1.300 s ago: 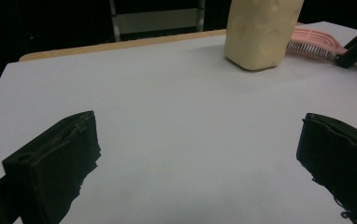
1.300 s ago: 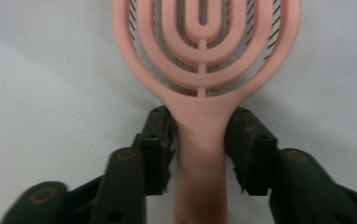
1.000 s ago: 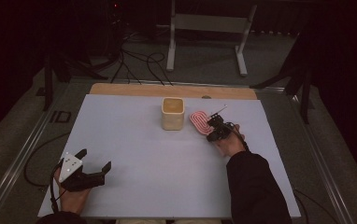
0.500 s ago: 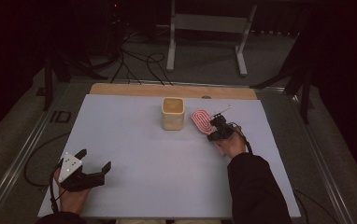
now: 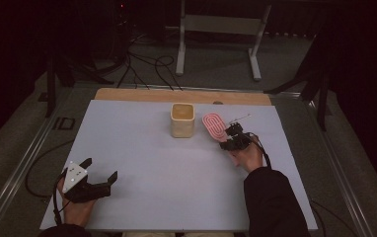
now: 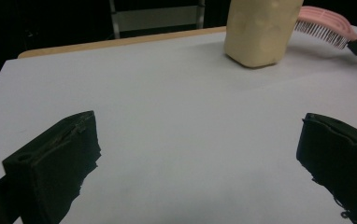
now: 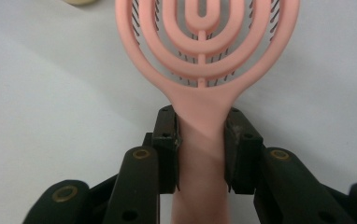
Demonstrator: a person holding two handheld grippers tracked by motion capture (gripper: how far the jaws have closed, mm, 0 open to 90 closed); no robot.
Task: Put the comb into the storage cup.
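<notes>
Pink brush (image 7: 207, 51) lay on tabletop (image 5: 142, 148) just right of cream cup (image 5: 182, 120). Right gripper (image 7: 201, 142) squeezed brush handle; brush head pointed straight away from fingers, maybe lifted a bit. Left gripper (image 6: 200, 154) spread wide, held nothing, well apart from brush.

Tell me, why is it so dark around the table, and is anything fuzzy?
High view: the light falls on the white table while the floor and curtains beyond stay nearly black. Left gripper view: the near black tongs look soft, and the cup looks grainy. Right gripper view: the pink brush is sharp, casting a faint shadow on the table.
</notes>
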